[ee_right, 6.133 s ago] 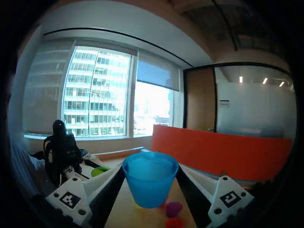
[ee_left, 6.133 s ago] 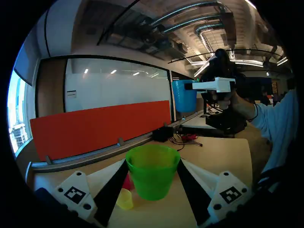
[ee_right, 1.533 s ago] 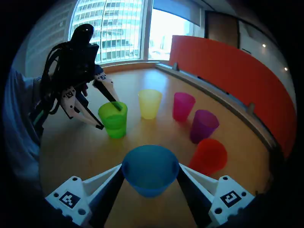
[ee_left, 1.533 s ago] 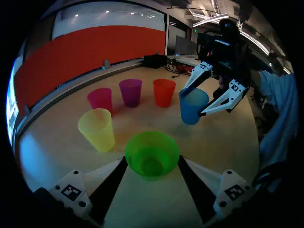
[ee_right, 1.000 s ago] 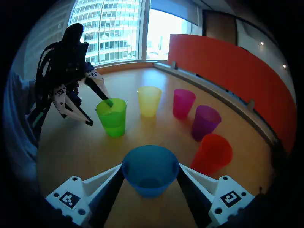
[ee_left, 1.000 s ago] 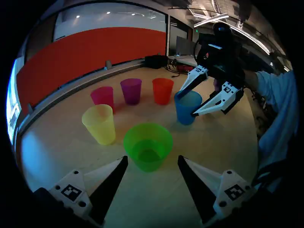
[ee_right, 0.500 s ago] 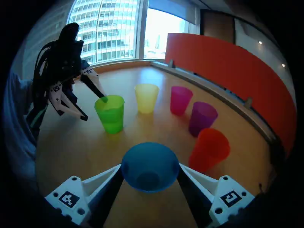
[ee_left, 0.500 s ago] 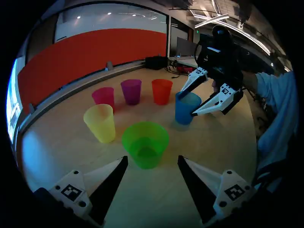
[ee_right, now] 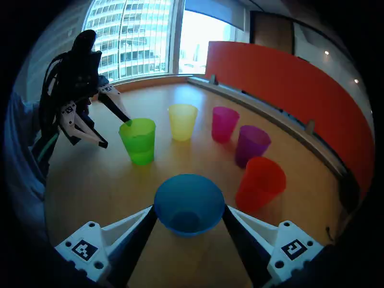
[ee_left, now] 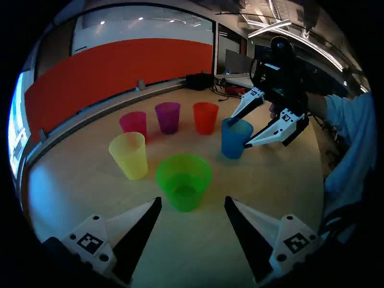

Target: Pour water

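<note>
A green cup (ee_left: 184,181) stands on the wooden table (ee_left: 269,192), just ahead of my left gripper (ee_left: 191,199). That gripper is open, its fingers apart and clear of the cup's sides. In the right gripper view the left gripper (ee_right: 117,134) sits at the green cup's (ee_right: 138,140) left rim. A blue cup (ee_right: 188,204) rests on the table with my right gripper (ee_right: 189,209) shut on it, both fingers against its sides. In the left gripper view the right gripper (ee_left: 238,134) straddles the blue cup (ee_left: 236,138). Whether either cup holds water I cannot tell.
Yellow (ee_left: 128,154), pink (ee_left: 133,125), purple (ee_left: 168,116) and orange (ee_left: 205,117) cups stand in an arc behind. The orange cup (ee_right: 259,185) is close beside the blue one. An orange partition (ee_left: 120,67) lines the table's far edge. A sleeve (ee_left: 350,144) is at the right.
The left gripper let go of the green cup about a second ago and has drawn back slightly. The blue cup came down onto the table beside the orange cup.
</note>
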A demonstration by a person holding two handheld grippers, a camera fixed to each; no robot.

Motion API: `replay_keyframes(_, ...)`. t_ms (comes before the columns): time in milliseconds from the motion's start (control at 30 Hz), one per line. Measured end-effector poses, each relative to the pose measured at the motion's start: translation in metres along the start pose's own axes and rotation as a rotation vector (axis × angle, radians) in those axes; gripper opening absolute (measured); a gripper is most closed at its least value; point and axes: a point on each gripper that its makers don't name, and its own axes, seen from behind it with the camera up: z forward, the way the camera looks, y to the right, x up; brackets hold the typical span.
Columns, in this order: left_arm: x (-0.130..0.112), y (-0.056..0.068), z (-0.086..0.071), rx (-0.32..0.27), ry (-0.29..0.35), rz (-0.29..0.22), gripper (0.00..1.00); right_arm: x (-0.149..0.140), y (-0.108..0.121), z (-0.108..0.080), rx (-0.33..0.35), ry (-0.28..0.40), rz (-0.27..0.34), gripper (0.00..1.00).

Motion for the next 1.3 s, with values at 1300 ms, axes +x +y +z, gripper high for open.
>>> replay_keyframes(1300,0.064,-0.066,-0.107,0.472,0.418,-0.056,0.97,0.025,0.038,-0.111,-0.368,0.301,0.162,1.00)
